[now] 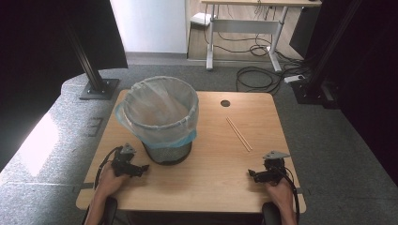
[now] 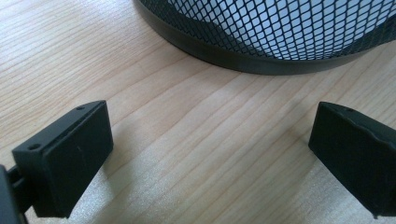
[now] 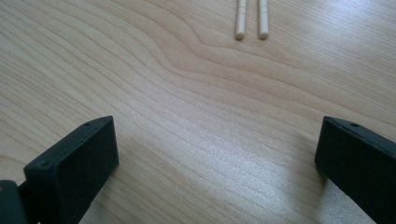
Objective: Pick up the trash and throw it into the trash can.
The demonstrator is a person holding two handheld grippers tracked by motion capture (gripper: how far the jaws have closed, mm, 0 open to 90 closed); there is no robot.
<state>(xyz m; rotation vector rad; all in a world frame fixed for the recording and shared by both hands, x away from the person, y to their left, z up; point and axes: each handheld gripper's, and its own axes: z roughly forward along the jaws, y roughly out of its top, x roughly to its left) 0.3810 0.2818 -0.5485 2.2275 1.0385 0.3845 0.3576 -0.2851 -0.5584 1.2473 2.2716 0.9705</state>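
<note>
Pair of pale wooden chopsticks [image 1: 239, 133] lies side by side on the light wood table [image 1: 211, 173], right of the black mesh wastebasket lined with a clear plastic bag [image 1: 162, 117]. Right gripper [image 1: 256, 176] rests low, jaws wide apart and empty, aimed at the stick ends, likely for a pickup. Left gripper [image 1: 141, 168] sits just beside the basket's base, jaws also apart, probably ready to steady it.

- Mesh bin [image 1: 162, 123] blocks the table's [image 1: 206, 178] ten o'clock quarter, just ahead of the left gripper [image 1: 141, 168].
- Open wood runs from the right gripper [image 1: 252, 174] towards twelve, up to the chopsticks [image 1: 239, 134].
</note>
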